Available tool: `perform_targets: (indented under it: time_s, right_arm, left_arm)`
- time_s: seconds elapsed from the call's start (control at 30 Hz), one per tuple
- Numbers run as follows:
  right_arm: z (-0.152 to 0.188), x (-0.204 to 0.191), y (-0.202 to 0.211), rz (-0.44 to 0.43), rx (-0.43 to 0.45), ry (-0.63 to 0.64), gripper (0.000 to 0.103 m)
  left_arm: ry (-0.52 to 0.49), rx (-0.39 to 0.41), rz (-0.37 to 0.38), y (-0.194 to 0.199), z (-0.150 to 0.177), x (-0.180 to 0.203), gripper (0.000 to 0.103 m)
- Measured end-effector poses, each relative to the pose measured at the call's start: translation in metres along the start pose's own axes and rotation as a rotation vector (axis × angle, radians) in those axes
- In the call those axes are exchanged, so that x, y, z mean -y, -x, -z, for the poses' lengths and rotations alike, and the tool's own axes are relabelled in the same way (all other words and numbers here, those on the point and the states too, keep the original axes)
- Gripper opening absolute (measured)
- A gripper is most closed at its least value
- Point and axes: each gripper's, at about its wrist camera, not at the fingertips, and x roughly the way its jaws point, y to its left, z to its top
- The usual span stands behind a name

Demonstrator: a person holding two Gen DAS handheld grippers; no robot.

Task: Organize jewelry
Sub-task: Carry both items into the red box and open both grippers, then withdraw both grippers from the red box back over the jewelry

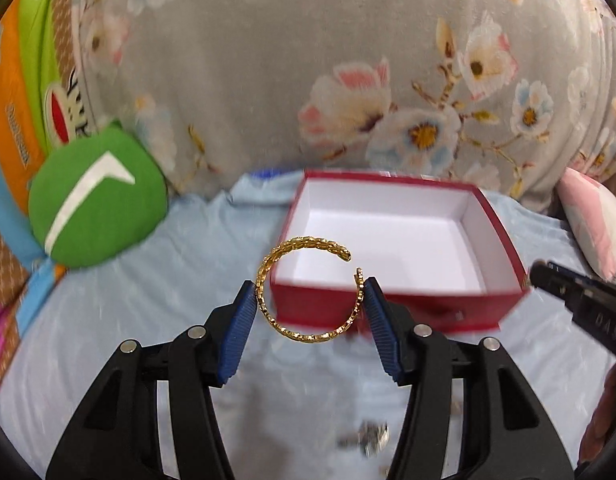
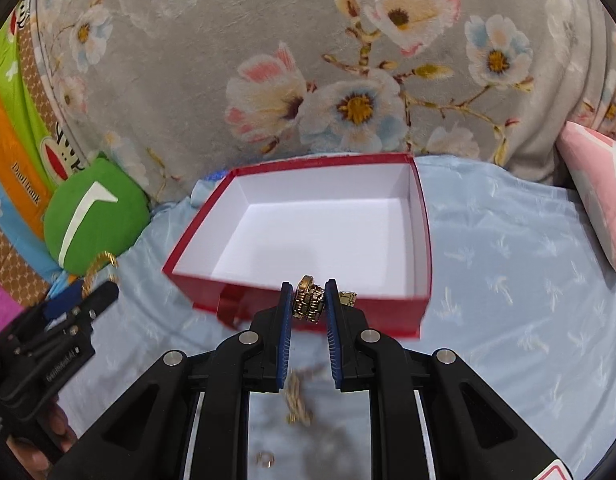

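Before the red box (image 1: 392, 312), the left hand-held gripper (image 1: 310, 300) clamps a gold bangle (image 1: 308, 292); the right hand-held gripper (image 2: 308, 300) pinches a gold watch (image 2: 308, 300).

This looks like a home, most likely a bedroom, with the work done on a bed. The surface is a soft light blue sheet (image 2: 508, 280) with a small pale pattern, and it has wrinkles like bedding. Behind it stands a big grey floral blanket (image 2: 308, 60), thick and plush, folded or piled up. At the left lies a round green cushion (image 2: 93, 216) and a colourful cartoon-print cloth (image 1: 15, 92), maybe a children's quilt, but the edge of the view is too distorted to be sure. At the right is a pink pillow (image 2: 600, 188).
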Motion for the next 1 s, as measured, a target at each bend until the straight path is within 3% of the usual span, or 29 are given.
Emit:
perform_targets:
  time_s: [0.1,0.3,0.67,0.77,1.0]
  right_arm:
    - [-0.017,0.001,-0.030,0.016,-0.021,0.006,0.015]
    - [-0.037,0.006,-0.076,0.038,-0.053,0.007,0.015]
    - [-0.039,0.016,-0.122,0.055,-0.092,0.015,0.016]
    - [-0.039,0.016,-0.119,0.080,-0.062,0.028,0.035]
    - [-0.038,0.023,-0.121,0.085,-0.071,0.001,0.037]
  left_arm:
    - [0.022,-0.008,0.019,-0.034,-0.031,0.007,0.053]
    - [0.050,-0.045,0.021,-0.092,-0.057,0.019,0.053]
    - [0.055,-0.136,-0.038,-0.168,-0.048,0.027,0.054]
    - [0.063,-0.158,-0.050,-0.180,-0.043,0.026,0.059]
    - [0.081,-0.192,-0.057,-0.192,-0.038,0.016,0.067]
